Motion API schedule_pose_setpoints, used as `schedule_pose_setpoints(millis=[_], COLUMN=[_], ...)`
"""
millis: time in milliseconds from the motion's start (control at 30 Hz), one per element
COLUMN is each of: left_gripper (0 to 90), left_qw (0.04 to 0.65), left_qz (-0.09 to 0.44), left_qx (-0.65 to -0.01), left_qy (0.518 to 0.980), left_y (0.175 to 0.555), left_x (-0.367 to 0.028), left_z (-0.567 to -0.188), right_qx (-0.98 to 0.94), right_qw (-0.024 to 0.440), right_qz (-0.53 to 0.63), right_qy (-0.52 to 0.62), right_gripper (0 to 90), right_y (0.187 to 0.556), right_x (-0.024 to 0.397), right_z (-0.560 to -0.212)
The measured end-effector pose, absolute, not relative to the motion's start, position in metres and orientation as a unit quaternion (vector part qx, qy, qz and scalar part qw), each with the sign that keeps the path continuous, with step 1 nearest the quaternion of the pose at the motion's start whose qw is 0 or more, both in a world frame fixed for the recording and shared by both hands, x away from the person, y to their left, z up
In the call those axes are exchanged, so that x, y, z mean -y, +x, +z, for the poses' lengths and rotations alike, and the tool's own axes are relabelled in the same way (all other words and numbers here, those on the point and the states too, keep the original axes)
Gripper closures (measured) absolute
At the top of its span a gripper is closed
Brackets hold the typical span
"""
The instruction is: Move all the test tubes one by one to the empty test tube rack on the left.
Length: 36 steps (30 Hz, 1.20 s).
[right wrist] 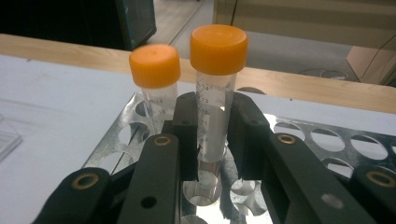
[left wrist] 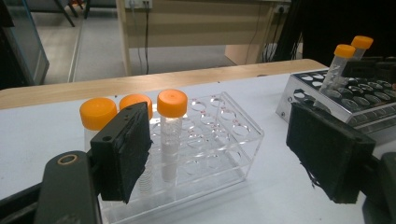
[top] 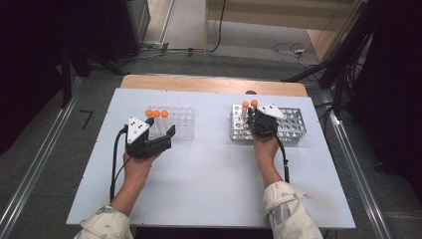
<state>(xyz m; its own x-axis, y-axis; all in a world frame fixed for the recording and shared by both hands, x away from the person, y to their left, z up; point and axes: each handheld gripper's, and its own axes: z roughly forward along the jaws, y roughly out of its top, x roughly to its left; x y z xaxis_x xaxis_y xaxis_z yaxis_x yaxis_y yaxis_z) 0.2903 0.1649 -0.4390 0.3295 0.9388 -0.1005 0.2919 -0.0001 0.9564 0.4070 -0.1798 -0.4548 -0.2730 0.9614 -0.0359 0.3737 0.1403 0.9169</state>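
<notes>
Your orange-capped tube [right wrist: 214, 100] stands in the metal rack [right wrist: 327, 140], clamped between your right gripper's [right wrist: 212, 140] jaws, seemingly just beside a second tube [right wrist: 156, 88]. Your left gripper [left wrist: 219, 154], jaws apart, rests near the clear rack [left wrist: 219, 140].

A lab or test room. White counter [top: 209, 169] carries a clear plastic tube rack [top: 175, 123] and a perforated metal rack [top: 291, 124], both holding orange-capped sample tubes [left wrist: 171, 135]. Grey floor with loose cables [top: 288, 49], metal rails [top: 30, 174] alongside, dark curtains [top: 30, 59] at the edges.
</notes>
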Motion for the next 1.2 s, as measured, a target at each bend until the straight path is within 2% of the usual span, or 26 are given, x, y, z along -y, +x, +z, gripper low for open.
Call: schedule_pose_setpoints(millis=[567, 833, 1200], left_gripper=[22.2, 22.3, 22.8], left_qw=[0.514, 0.516, 0.514], left_qz=[0.315, 0.315, 0.314], left_qx=[-0.487, -0.482, -0.476], left_qy=[0.632, 0.634, 0.641], left_y=[0.291, 0.292, 0.294], left_x=[-0.165, -0.160, -0.154], left_z=[-0.439, -0.438, -0.435], right_qx=[-0.651, -0.663, -0.693], right_qw=[0.360, 0.340, 0.303], right_qz=[0.469, 0.491, 0.508], right_qy=[0.476, 0.452, 0.412], right_gripper=[71.8, 71.9, 72.1], right_y=[0.392, 0.374, 0.358], right_x=[0.188, 0.185, 0.152], right_z=[-0.416, -0.408, -0.412])
